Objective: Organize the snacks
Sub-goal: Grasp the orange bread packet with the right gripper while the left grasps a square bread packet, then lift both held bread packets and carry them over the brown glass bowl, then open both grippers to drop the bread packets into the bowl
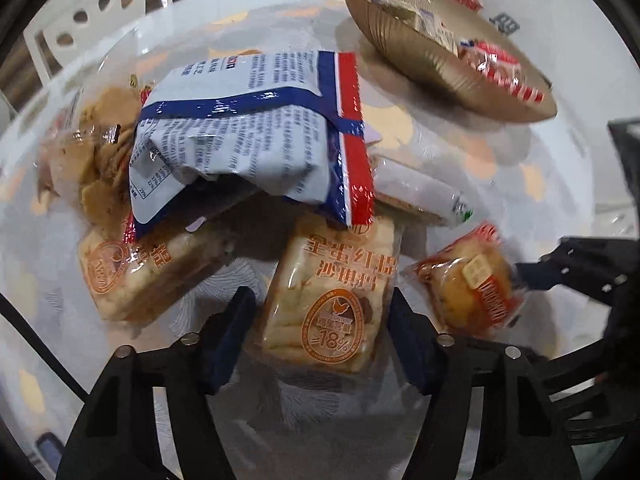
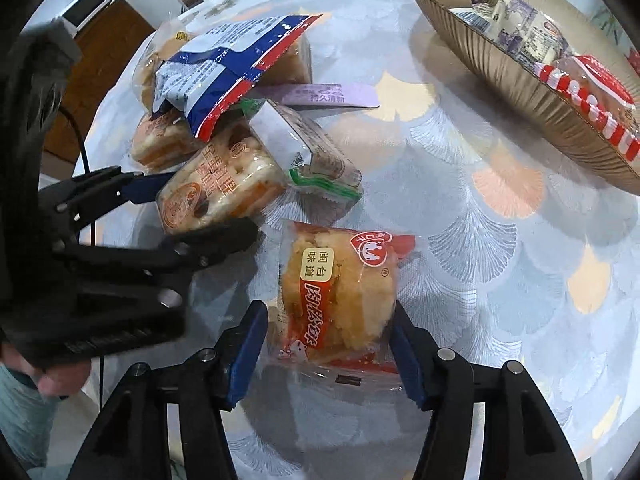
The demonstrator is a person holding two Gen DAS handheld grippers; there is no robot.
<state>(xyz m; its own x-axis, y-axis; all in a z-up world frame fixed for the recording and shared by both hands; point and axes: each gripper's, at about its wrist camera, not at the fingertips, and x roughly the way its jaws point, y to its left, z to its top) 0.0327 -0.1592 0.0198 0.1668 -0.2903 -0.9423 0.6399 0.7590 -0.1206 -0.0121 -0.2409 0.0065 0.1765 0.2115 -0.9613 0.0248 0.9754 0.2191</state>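
Observation:
A pile of wrapped snacks lies on the table. My left gripper (image 1: 322,332) is open, its jaws on either side of an orange-printed rice cake pack (image 1: 332,300), which also shows in the right wrist view (image 2: 218,192). My right gripper (image 2: 328,344) is open around a red-wrapped pork floss cake (image 2: 340,300), which shows in the left wrist view too (image 1: 468,280). A blue, white and red bag (image 1: 248,132) lies on top of the pile. A ribbed gold bowl (image 2: 500,80) at the far right holds several snacks.
A second rice cake pack (image 1: 140,268), a bag of crackers (image 1: 96,148), a green-edged white pack (image 2: 312,152) and a purple stick pack (image 2: 332,96) lie in the pile. The patterned tablecloth (image 2: 480,260) spreads right of the pile. White chairs (image 1: 80,20) stand behind the table.

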